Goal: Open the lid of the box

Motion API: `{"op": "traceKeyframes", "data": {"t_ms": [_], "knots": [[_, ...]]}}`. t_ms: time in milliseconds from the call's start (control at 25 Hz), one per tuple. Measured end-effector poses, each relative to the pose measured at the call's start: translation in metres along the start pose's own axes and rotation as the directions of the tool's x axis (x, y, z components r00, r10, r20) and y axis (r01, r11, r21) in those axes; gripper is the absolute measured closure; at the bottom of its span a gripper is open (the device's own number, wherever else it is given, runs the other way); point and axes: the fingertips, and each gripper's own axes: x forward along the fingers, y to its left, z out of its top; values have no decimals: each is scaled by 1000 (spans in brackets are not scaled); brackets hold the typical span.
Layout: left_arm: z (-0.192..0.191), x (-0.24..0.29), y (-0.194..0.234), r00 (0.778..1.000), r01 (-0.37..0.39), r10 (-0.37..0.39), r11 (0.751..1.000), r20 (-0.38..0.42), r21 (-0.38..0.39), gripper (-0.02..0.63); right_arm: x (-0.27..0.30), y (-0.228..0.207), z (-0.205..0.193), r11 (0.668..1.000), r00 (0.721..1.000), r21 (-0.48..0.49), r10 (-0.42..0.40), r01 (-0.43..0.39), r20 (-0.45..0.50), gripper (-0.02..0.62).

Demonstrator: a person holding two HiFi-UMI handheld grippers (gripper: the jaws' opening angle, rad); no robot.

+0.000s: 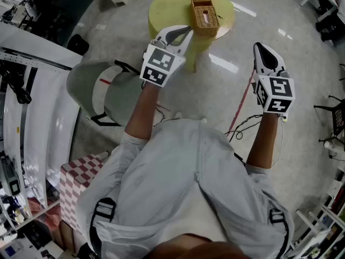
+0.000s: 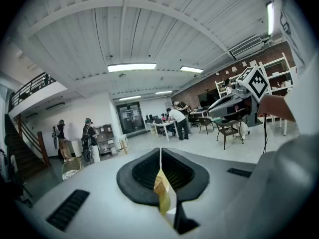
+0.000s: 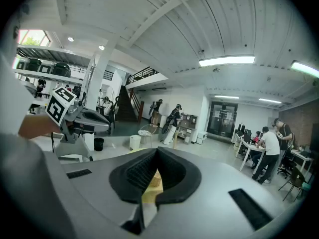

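Observation:
A small wicker box (image 1: 205, 14) stands on a round yellow-green table (image 1: 172, 9) ahead of me; how its lid stands is too small to tell. My left gripper (image 1: 188, 31) is held in the air short of the table's near edge, pointing at the box, its jaws closed together with nothing in them. My right gripper (image 1: 259, 47) hangs over the floor to the right of the table, also shut and empty. In the left gripper view a sliver of the box (image 2: 159, 183) shows below the closed left gripper (image 2: 160, 150). The right gripper (image 3: 156, 150) frames the box (image 3: 155, 179) the same way.
A grey-green chair (image 1: 102, 90) stands left of me on the polished floor. A red cable (image 1: 242, 104) and dark wires run past my right side. A red-checked stool (image 1: 78, 179) and white equipment are at the left. Several people and desks stand far off in the hall.

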Motion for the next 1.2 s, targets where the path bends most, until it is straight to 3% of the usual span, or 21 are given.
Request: {"op": "traceKeyframes", "data": {"t_ms": [320,760,960,1200], "knots": [[-2,15,-23,1000,-22,21,998,-15,-62,571,-7,-24,-10,1000,999,1,31,-31,27,572],[-18,44,-14,995,-78,75,995,-62,-56,569,24,-51,-38,996,997,50,73,-73,3,572],[-23,63,13,995,-90,87,994,-54,-55,569,59,-56,-29,996,996,30,86,-86,6,572],[-23,104,77,996,-91,92,995,20,-48,569,130,-59,-12,995,995,-3,96,-96,11,572]]}}
